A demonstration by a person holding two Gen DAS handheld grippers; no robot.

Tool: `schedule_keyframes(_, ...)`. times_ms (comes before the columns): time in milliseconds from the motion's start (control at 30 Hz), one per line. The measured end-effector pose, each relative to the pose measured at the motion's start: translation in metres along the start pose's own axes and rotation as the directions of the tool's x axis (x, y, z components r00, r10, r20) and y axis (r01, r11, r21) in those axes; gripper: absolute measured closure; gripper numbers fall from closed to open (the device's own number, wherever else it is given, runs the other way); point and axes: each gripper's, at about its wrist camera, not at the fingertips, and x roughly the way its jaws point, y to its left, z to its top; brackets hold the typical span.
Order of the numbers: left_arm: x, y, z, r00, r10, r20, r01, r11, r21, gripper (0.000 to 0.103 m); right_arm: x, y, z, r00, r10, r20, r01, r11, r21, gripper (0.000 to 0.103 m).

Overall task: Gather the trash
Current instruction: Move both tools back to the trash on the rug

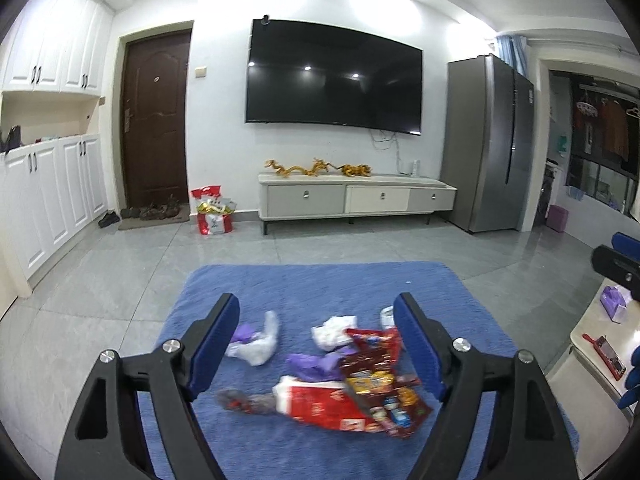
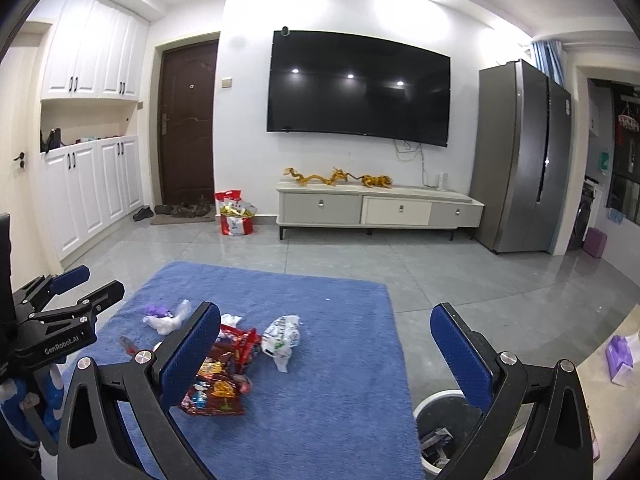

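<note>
Both tools are out over a blue rug (image 1: 320, 280) strewn with rubbish, and neither has hold of anything. The left gripper (image 1: 318, 344) stands wide open, its 2 blue pads well apart with nothing pressed between them. Seen past its tips, the litter lies ahead and below: a red packet (image 1: 316, 400) nearest, a pile of snack wrappers (image 1: 376, 364) toward its right finger, a purple scrap (image 1: 316, 364) and crumpled white paper (image 1: 332, 332) beyond, and a white bag (image 1: 262, 340) toward its left finger.

The right gripper (image 2: 326, 354) is likewise wide open and empty. The wrappers sit beside its left finger, a crumpled plastic bag (image 2: 282, 338) lies ahead between the fingers, and a white bin (image 2: 436, 400) stands close under its right finger.

This looks like the approach to a pick, with most pieces not yet collected. The next move calls for lowering 1 tool onto a single piece, closing on it, then carrying it to the bin.
</note>
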Motion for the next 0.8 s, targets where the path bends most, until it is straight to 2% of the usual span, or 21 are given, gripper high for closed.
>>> schedule_keyframes(367,0.024,0.095,-0.01,0.991,0.102,-0.083,-0.103,0.995,-0.007,0.024,0.044,0.026,-0.007,0.989,0.073,-0.132,-0.077,0.997,-0.023,0.0)
schedule_keyframes(567,0.067,0.126,-0.017,0.979,0.07,-0.193,-0.081,0.996,-0.049,0.025,0.082,0.024,-0.011,0.975,0.132,-0.179,-0.129,0.991,0.029,0.001)
schedule_keyframes(733,0.117,0.119,-0.029,0.955,-0.014,-0.296,0.002,0.999,-0.039,0.025,0.125,0.019,-0.013,0.958,0.173,-0.229,-0.162,0.984,0.067,0.016)
schedule_keyframes(800,0.135,0.11,-0.033,0.946,-0.035,-0.323,0.034,0.999,-0.008,0.025,0.142,0.019,-0.016,0.95,0.183,-0.252,-0.169,0.983,0.074,0.019)
